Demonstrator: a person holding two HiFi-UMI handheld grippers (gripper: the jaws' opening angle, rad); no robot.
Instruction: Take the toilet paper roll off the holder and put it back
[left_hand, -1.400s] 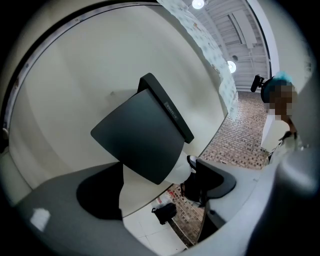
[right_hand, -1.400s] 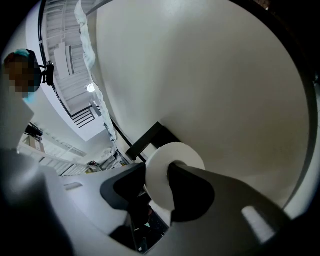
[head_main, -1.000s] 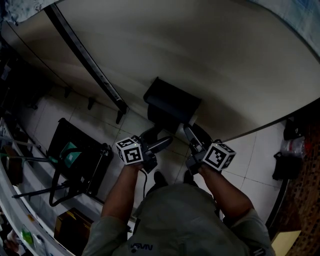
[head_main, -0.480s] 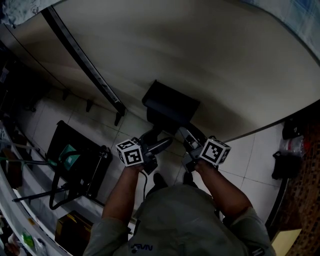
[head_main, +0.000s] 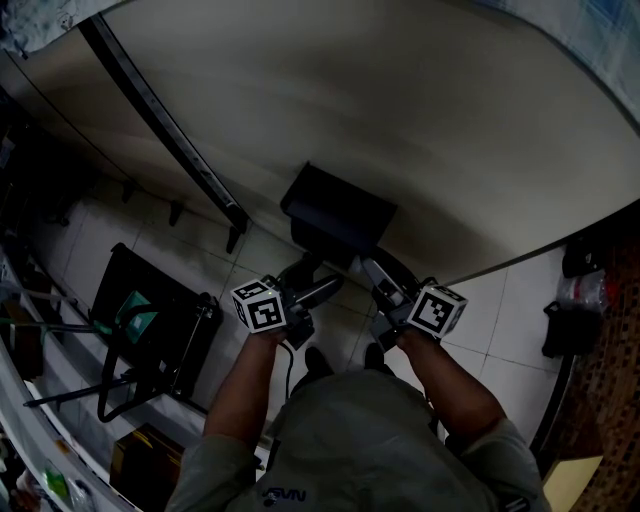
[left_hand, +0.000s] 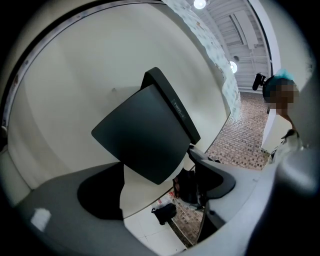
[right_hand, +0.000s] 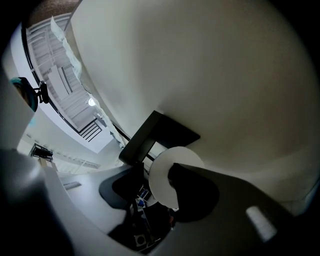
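Note:
A black paper holder (head_main: 340, 208) hangs on the pale wall; in the left gripper view its lid (left_hand: 147, 132) fills the middle. Below it, the right gripper view shows the white toilet paper roll (right_hand: 167, 167) end-on under the holder (right_hand: 152, 131). My right gripper (right_hand: 157, 192) has just been opening; the roll lies between its jaws, partly behind the right pad (right_hand: 195, 195), and the left pad stands apart from it. My left gripper (left_hand: 160, 192) is open just short of the lid, with nothing gripped. In the head view both grippers, left (head_main: 322, 278) and right (head_main: 378, 275), point at the holder's underside.
A dark rail (head_main: 165, 120) runs slantwise along the wall. A black frame stand (head_main: 150, 320) with a green item sits on the tiled floor at left. A dark bag (head_main: 565, 325) lies at right. A person (left_hand: 285, 120) stands far off.
The right gripper's cube nudged left and then back again. The left gripper has kept still.

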